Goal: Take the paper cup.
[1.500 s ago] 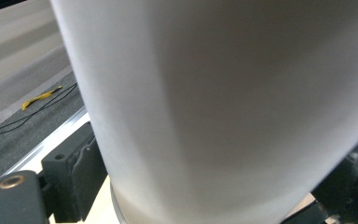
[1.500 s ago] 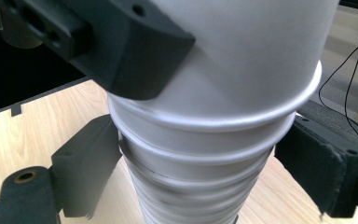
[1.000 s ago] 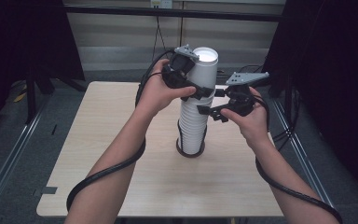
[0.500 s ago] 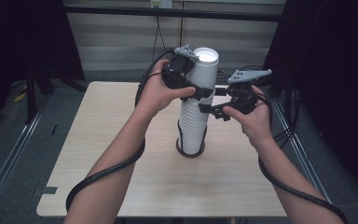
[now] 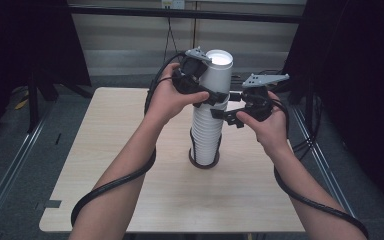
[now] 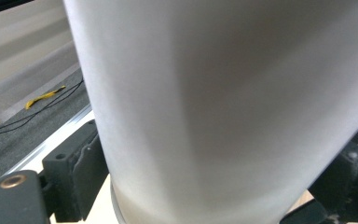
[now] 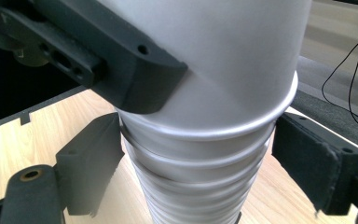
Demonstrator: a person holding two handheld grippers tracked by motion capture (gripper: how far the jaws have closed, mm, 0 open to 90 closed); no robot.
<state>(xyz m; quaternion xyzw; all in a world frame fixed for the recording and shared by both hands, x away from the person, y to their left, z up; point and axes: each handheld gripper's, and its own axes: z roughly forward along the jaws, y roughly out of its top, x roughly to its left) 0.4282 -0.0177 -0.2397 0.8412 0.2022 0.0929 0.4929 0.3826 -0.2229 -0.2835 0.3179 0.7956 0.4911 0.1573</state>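
A tall stack of white paper cups [image 5: 206, 132] stood upright near the middle of the light wood table [image 5: 130, 200], its base in a dark ring [image 5: 203, 162]. The top cup [image 5: 216, 75] sat tilted and partly lifted out of the stack, mouth up.

The left gripper [image 5: 211, 97] was clamped on the top cup's wall; in the left gripper view the black pads [image 6: 81, 172] pressed on both sides of the cup [image 6: 223, 107]. Its jaws had just been closing a little further, with the cup between them. The right gripper [image 5: 230, 112] sat lower, at the cups just under the top one. In the right gripper view its left pad [image 7: 93, 158] touched the rolled rims [image 7: 200, 158], while the right pad [image 7: 307, 158] stood just off them with a thin gap, so it straddled the stack rather than squeezing it. Judged as apart.

Handling, judged: paper cups are very light, thin-walled and easy to crush, and the smooth waxy wall could slip under a weak pinch. Nested cups tend to stick, so pulling one could drag its neighbour or tip the whole column. The best hold for the top cup looked like mid-wall, below the stiff rolled rim, with a gentle squeeze. The second claw would do better bracing the stack on the rims right under the seam, where the layered walls are stiffest. A straight pull along the stack axis seemed safer than a sideways tilt.
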